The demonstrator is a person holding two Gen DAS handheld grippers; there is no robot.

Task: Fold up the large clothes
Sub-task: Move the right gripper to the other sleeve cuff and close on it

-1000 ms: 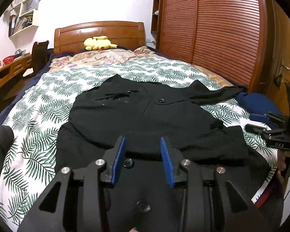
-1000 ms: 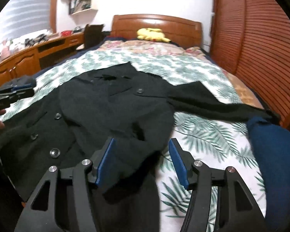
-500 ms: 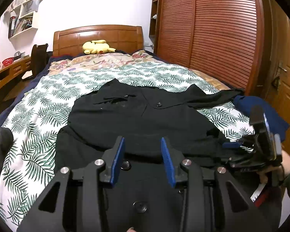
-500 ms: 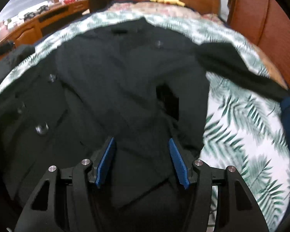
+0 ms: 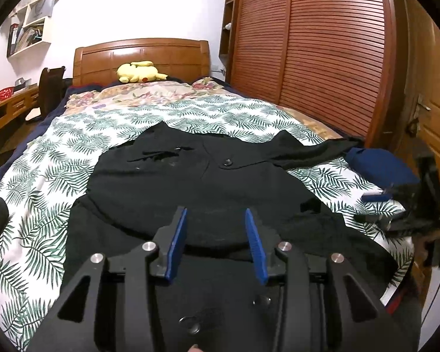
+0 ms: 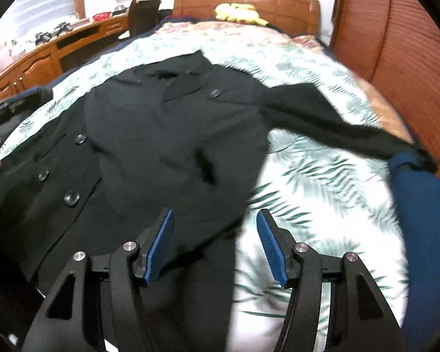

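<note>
A large black buttoned coat lies spread flat on the bed, collar toward the headboard. One sleeve stretches out to the right. My left gripper hovers open over the coat's lower middle, and no cloth sits between its blue pads. My right gripper is open above the coat's right edge near the hem, with the fabric lying below its fingers. In the left wrist view the right gripper shows blurred at the right side of the bed.
The bed carries a palm-leaf quilt and ends at a wooden headboard with a yellow plush toy. A dark blue bundle lies at the sleeve's end. A slatted wardrobe stands on the right, a desk on the left.
The right gripper dipped close over the coat half a second ago and has drawn back toward the coat's right edge. The left gripper has hardly moved.
</note>
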